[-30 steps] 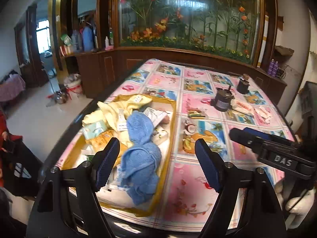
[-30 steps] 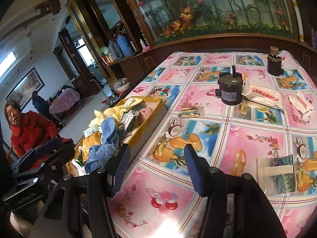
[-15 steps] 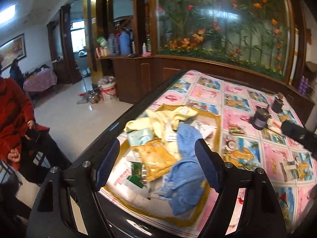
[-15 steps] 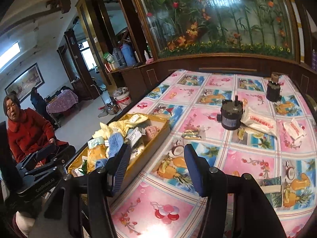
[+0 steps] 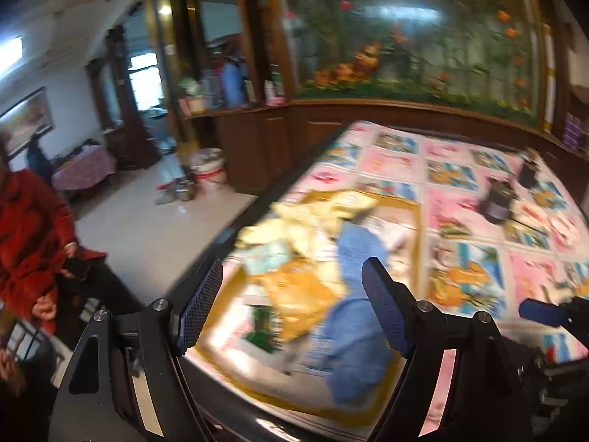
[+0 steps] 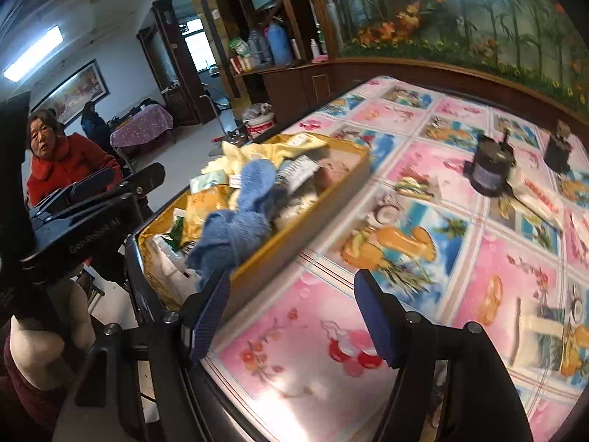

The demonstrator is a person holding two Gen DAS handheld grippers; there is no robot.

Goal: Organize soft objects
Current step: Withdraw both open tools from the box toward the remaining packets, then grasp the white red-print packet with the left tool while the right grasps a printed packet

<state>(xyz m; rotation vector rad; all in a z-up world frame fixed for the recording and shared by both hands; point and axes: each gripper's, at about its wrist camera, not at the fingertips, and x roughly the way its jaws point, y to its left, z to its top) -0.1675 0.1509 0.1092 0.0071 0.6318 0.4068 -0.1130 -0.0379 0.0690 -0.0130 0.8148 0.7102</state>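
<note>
A shallow yellow tray (image 5: pixel 418 228) (image 6: pixel 331 188) sits at the table's near left corner, full of soft things. A blue towel (image 5: pixel 353 316) (image 6: pixel 246 213) lies on top, beside a pale yellow cloth (image 5: pixel 305 221) (image 6: pixel 250 153), an orange packet (image 5: pixel 305 294) (image 6: pixel 206 200) and small paper packs. My left gripper (image 5: pixel 291 307) is open and empty, held above the tray's near end. My right gripper (image 6: pixel 292 318) is open and empty over the pink tablecloth, just right of the tray. The left gripper (image 6: pixel 110 188) shows at the left of the right wrist view.
A flowered pink and blue tablecloth (image 6: pixel 460 269) covers the table. Two dark cylindrical motors (image 6: pixel 491 169) (image 6: pixel 561 149) and white packets (image 6: pixel 533 195) lie at the far right. A person in red (image 6: pixel 62 162) sits left of the table. Wooden cabinets (image 5: pixel 257 147) stand behind.
Both grippers have shifted left and tilted; the views blur with motion. The right gripper has come lower and closer to the tray's side. Both stay open and empty.
</note>
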